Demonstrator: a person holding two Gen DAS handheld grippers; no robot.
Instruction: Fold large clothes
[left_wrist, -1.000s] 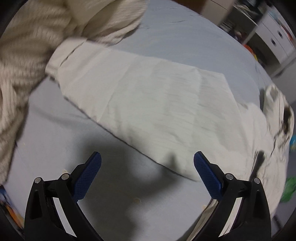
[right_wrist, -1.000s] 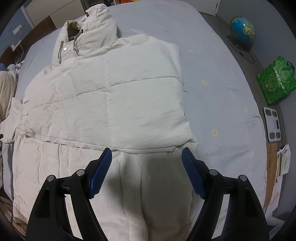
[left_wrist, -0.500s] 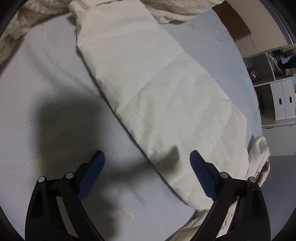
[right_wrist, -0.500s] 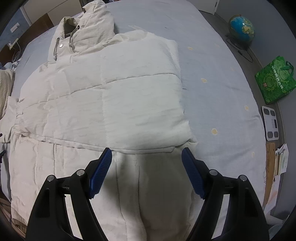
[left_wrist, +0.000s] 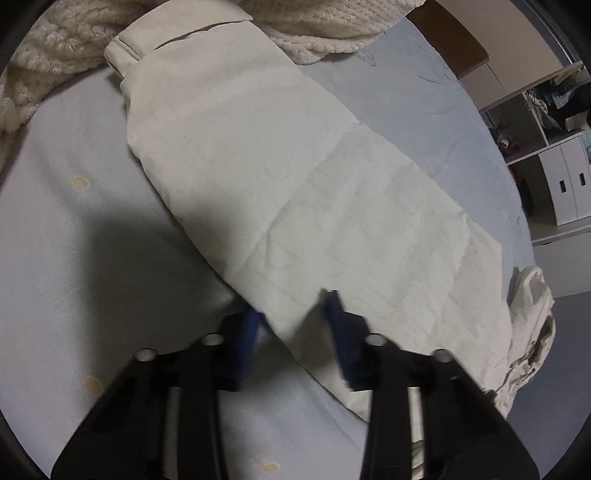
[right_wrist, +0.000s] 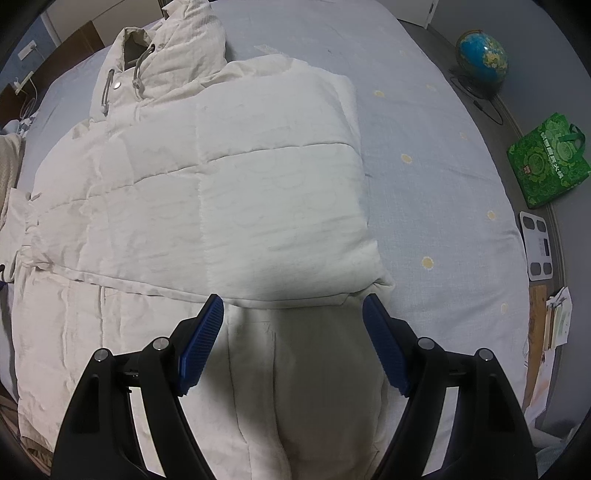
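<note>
While the left gripper is closing, the lower edge of a cream jacket sleeve is caught between its blue pads, which are blurred; whether the cloth is already pinched cannot be told. The sleeve is stretched from the upper left of the left wrist frame to the lower right, over a pale blue bedsheet, with a knitted blanket bunched at the top left. The right gripper is held wide above the jacket, nothing gripped. The jacket is spread flat across the middle of that frame, its collar at the upper left. A globe and a green bag are seen at the right edge.
</note>
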